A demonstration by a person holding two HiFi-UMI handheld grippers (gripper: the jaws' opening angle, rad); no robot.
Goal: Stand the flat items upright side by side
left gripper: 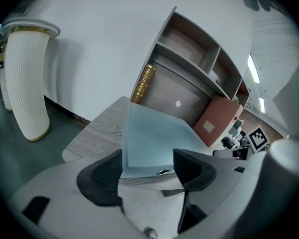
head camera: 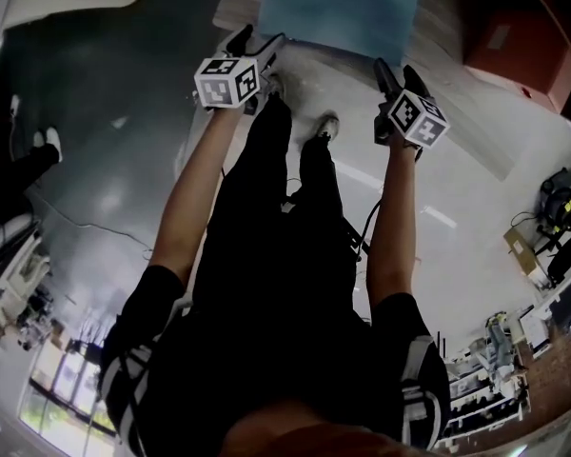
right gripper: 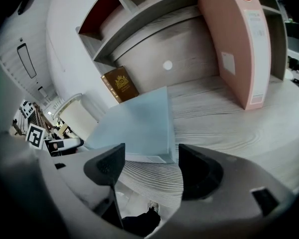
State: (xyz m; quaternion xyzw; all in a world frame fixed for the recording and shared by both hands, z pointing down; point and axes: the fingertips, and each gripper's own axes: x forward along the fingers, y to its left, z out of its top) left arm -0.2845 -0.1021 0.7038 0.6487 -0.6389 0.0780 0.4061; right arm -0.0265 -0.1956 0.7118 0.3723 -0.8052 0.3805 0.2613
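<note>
Two grippers hang at the near rim of the wooden table [right gripper: 219,118], both with jaws spread wide and clamped on nothing. The left gripper [left gripper: 148,171] faces the near edge of the light blue folder [left gripper: 154,136], which fills the gap between its pads; I cannot tell whether they touch it. The right gripper [right gripper: 149,166] sits just short of the folder's near right corner, with a strip of bare wood between. The folder lies flat along the table's rounded front rim. To its right, open tabletop runs to the pink file box [right gripper: 236,44], which stands upright well apart from it. Behind, a brown book [right gripper: 120,83] leans at the back left corner under the shelf unit [left gripper: 189,49].
</note>
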